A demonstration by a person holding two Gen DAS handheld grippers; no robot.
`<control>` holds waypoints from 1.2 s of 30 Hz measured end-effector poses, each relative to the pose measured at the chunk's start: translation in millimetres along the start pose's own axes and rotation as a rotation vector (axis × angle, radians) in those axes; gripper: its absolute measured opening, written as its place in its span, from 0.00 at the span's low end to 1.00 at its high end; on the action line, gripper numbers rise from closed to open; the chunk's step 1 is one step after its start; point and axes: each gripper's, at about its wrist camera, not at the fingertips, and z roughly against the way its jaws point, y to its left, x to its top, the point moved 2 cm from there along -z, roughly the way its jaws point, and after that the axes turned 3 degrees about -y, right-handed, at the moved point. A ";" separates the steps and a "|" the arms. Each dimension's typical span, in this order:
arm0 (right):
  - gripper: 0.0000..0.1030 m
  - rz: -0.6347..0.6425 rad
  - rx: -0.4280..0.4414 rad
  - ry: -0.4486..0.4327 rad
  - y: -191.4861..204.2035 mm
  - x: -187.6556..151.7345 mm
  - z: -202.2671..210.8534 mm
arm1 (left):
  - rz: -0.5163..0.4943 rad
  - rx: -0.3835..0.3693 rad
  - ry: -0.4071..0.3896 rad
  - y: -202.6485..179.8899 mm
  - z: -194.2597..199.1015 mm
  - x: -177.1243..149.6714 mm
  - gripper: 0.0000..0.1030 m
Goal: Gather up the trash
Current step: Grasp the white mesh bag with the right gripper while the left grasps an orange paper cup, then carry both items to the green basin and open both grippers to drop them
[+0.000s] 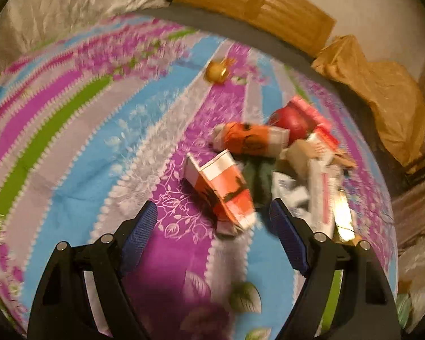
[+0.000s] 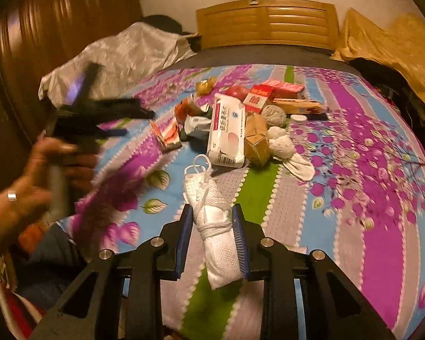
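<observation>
Now R gripper (image 2: 212, 226) angled down, fingers clamped on white rolled mask (image 2: 215, 226) above bed (image 2: 382, 226). L gripper (image 1: 212, 221) tilted down, fingers apart w/ nothing between, near orange carton (image 1: 223, 195) in trash pile.

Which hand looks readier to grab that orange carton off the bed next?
The left. The left gripper is open with the orange carton lying just ahead between its fingers, while the right gripper is already shut on a rolled white mask.

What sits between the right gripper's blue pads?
A rolled white mesh cloth tied with cord is clamped between the right gripper pads, shown in the right wrist view.
</observation>
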 end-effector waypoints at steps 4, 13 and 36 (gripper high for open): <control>0.29 -0.013 -0.036 -0.019 -3.6 0.7 20.5 | 0.112 -0.112 0.107 17.1 -23.5 -8.2 0.09; 0.29 -0.150 -0.124 -0.123 -30.4 11.8 76.7 | -0.064 -0.100 -0.015 -14.6 76.3 -35.0 0.06; 0.29 -0.713 -1.039 -0.228 -266.1 -127.8 457.2 | -0.992 -0.821 0.196 -494.3 154.6 -234.6 0.06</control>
